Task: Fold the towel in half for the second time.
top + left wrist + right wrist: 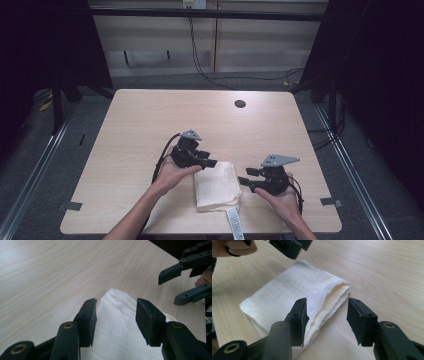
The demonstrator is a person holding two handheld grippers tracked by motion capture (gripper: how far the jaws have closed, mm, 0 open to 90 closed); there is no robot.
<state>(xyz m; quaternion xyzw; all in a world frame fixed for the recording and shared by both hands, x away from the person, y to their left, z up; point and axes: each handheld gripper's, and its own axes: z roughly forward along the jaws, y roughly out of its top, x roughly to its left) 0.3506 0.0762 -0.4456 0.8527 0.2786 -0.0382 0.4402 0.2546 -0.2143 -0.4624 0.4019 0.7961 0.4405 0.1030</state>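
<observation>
High view overhead, far; gripper views close, sharing folded cloth (216, 185).

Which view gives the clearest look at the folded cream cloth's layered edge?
The right gripper view: the folded cloth lies whole there, its stacked layers plain along the near edge. The left gripper view frames one rounded end between open jaws. The high view shows its outline between both grippers, without layers.

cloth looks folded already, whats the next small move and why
Probably draw both tools back off the folded cloth: the left tool and right tool stand open, holding nothing, and the cloth lies flat on the table.
</observation>
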